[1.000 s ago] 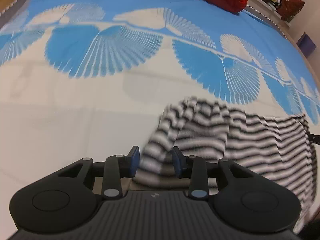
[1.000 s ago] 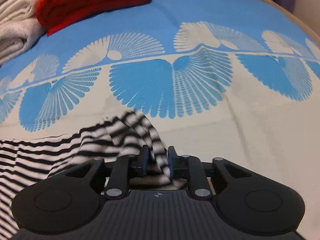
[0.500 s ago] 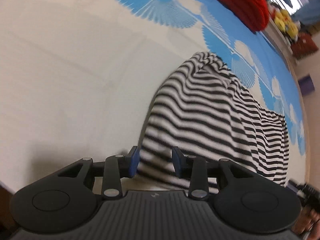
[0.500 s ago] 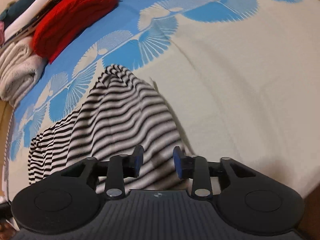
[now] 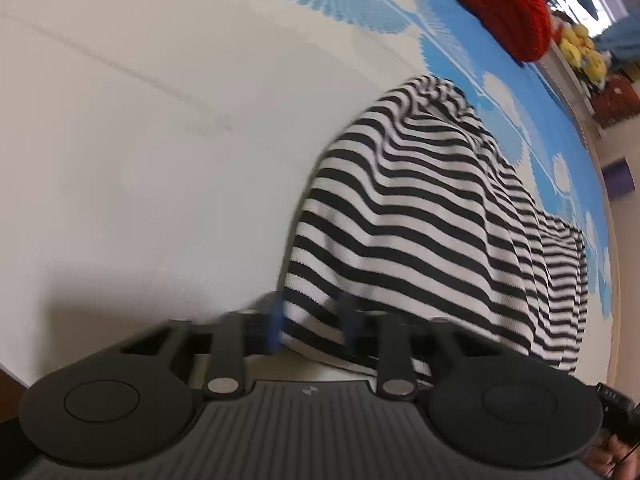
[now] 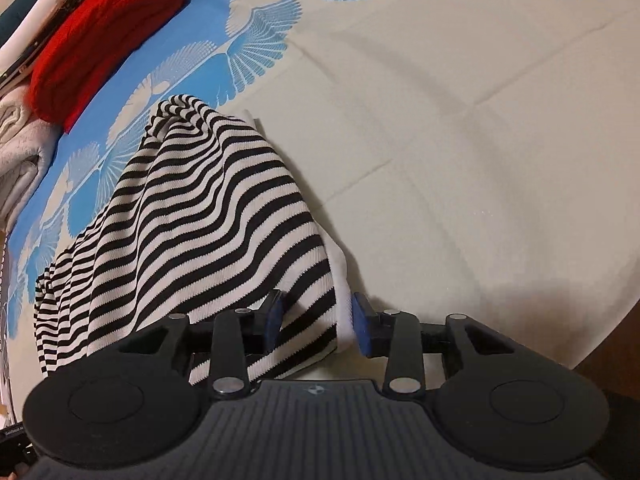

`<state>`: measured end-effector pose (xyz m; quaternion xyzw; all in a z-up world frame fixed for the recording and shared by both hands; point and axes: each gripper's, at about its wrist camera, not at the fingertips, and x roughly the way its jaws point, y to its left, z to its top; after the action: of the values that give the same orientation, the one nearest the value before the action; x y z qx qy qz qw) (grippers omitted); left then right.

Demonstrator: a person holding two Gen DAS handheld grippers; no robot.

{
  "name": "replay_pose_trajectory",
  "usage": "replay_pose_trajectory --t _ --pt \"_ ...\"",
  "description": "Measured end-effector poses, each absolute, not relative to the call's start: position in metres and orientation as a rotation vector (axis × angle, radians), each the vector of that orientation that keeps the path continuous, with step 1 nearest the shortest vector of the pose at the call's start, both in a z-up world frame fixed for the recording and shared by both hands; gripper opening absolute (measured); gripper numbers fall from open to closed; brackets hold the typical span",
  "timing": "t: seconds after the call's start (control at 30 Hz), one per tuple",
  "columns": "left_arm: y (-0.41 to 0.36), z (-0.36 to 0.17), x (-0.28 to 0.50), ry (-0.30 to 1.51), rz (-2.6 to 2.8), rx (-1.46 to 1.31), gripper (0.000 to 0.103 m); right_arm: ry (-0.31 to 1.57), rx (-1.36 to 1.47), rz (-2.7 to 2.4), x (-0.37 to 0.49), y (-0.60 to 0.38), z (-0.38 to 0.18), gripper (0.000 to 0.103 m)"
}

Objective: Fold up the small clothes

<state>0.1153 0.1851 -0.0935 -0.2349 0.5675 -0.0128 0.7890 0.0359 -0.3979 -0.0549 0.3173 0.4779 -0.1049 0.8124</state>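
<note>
A black-and-white striped garment [image 5: 420,216] lies in a rumpled ridge on the bed, and it also shows in the right wrist view [image 6: 208,216]. My left gripper [image 5: 311,320] is at its near hem; the fingers are smeared by motion as they come together on the striped edge. My right gripper [image 6: 318,320] is at the other near corner, where a white hem [image 6: 340,280] shows. Its jaws are closing, with the striped cloth between the blue pads [image 6: 362,328], which do not visibly squeeze it.
The bedsheet [image 6: 480,120] is cream near me and blue with white fan prints farther off. A red knitted item [image 6: 104,28] and folded pale towels [image 6: 20,148] lie at the far side. Yellow toys [image 5: 580,48] sit past the bed's edge. A hand [image 5: 612,460] shows bottom right.
Both grippers pulled the striped garment back toward the bed's near edge and rolled. Their jaws let go of the cloth on the way. The left fingers are now blurred, closing on the hem again.
</note>
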Motion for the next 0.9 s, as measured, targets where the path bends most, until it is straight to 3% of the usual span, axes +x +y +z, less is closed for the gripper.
replay_pose_trajectory --t 0.03,0.07,0.17,0.27,0.33,0.47,0.6,0.77,0.9 --pt "0.185 -0.091 0.113 1.208 -0.031 -0.497 0.002 1.021 0.683 -0.218 0.035 -0.398 -0.055 0.019" --pt "0.185 -0.086 0.110 1.181 -0.029 -0.484 0.002 1.018 0.685 -0.210 0.034 -0.399 -0.054 0.012" --pt "0.195 -0.057 0.102 1.041 -0.003 -0.487 0.002 0.953 0.688 -0.204 0.030 -0.402 -0.042 0.007" --pt "0.203 -0.041 0.091 0.973 0.029 -0.494 0.002 0.840 0.718 -0.211 0.018 -0.410 -0.021 0.006" --pt "0.203 -0.049 0.089 1.029 0.080 -0.452 0.002 0.807 0.715 -0.235 0.012 -0.414 -0.014 0.005" --pt "0.188 -0.075 0.094 1.164 0.114 -0.346 0.003 0.951 0.680 -0.321 0.020 -0.414 -0.038 0.005" --pt "0.178 -0.062 0.095 1.096 0.134 -0.252 0.003 1.021 0.624 -0.355 0.026 -0.407 -0.049 0.005" --pt "0.156 -0.043 0.098 0.971 0.016 -0.230 0.005 0.875 0.496 -0.402 0.022 -0.397 -0.022 0.010" --pt "0.140 -0.058 0.108 1.045 -0.136 -0.365 0.012 0.810 0.524 -0.204 0.031 -0.387 -0.015 0.010"
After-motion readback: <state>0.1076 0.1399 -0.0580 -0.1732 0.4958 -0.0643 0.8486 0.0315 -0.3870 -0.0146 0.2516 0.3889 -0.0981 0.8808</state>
